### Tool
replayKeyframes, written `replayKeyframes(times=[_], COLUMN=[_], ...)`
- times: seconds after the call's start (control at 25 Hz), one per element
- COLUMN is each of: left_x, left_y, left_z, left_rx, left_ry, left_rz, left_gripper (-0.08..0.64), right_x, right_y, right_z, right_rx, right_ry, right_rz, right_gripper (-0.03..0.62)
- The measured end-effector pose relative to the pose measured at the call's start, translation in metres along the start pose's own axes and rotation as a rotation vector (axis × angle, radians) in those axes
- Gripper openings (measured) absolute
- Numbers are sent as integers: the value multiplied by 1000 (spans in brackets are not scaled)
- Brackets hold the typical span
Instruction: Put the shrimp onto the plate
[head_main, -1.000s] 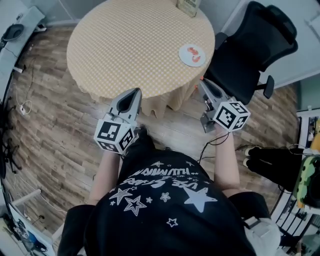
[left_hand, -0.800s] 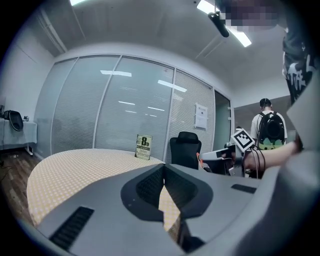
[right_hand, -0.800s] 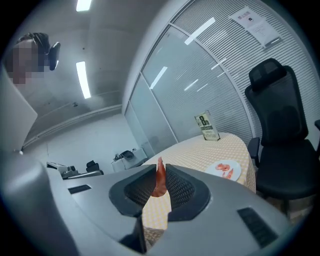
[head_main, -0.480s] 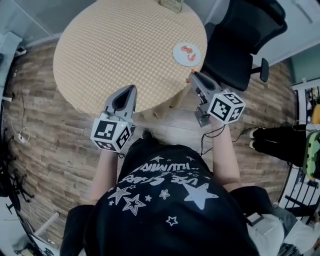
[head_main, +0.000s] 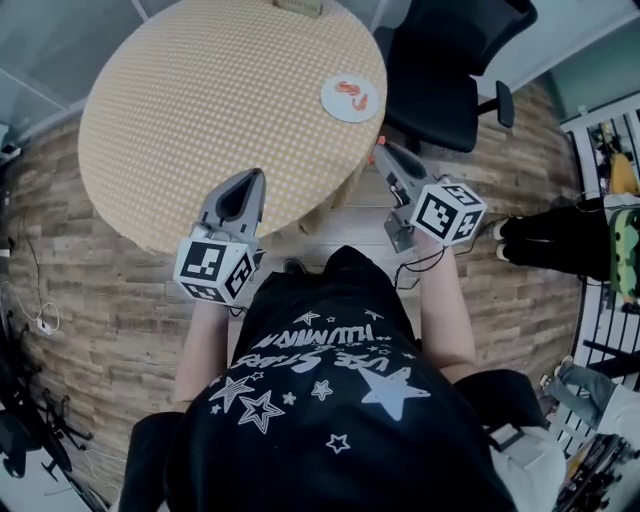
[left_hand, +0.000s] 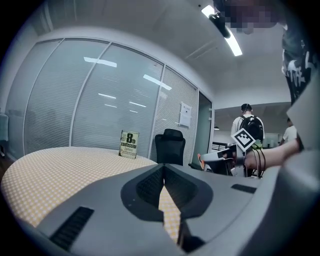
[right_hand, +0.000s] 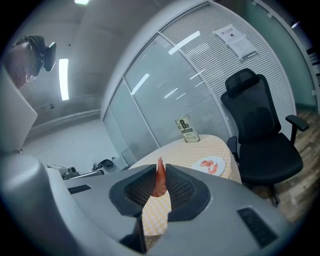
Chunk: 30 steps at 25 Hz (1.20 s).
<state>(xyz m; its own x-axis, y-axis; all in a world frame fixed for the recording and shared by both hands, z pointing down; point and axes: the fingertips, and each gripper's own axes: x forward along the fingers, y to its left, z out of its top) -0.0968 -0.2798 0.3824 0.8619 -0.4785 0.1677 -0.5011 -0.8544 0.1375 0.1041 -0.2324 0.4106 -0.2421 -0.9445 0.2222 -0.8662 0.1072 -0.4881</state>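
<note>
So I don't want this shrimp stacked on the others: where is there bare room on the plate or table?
The yellow checked tablecloth is bare from the small white plate leftward, up to the book at the far edge. Orange shrimps crowd the plate's middle; only its rim is free.

The left gripper (left_hand: 163, 167) points across the counter (left_hand: 60, 170), which wears a yellow checked cloth, and its jaws are pressed together with nothing between them. At the counter's far edge a book (left_hand: 129, 144) stands upright, with a black office chair (left_hand: 170, 145) just beyond it before a glass wall with blinds. To the right a hand holds the right gripper (left_hand: 202, 160), its marker cube (left_hand: 243, 140) raised and an orange shrimp (left_hand: 200, 159) showing at its tip.
</note>
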Motion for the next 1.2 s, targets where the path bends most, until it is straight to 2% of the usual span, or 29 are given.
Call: replayKeyframes(times=[0.44,0.68,0.88,1.2], left_x=[12,26,47,94], left_y=[11,21,31,50], left_z=[-12,-11,-11,-11], left_rx=[-16,-26,-28,-39], left_ry=[32,33,43,76], left_rz=[-31,-5,16,54], left_gripper=[9,9,9,9], right_x=[2,21,43,88], right_y=[-14,-23,-43,-80], right_z=[-7,-7,12,15], right_rx=[20,23,17,38], right_ry=[7,49,43,127], right_rz=[-64,-43,-37,-18], right_gripper=[64,64,64,64])
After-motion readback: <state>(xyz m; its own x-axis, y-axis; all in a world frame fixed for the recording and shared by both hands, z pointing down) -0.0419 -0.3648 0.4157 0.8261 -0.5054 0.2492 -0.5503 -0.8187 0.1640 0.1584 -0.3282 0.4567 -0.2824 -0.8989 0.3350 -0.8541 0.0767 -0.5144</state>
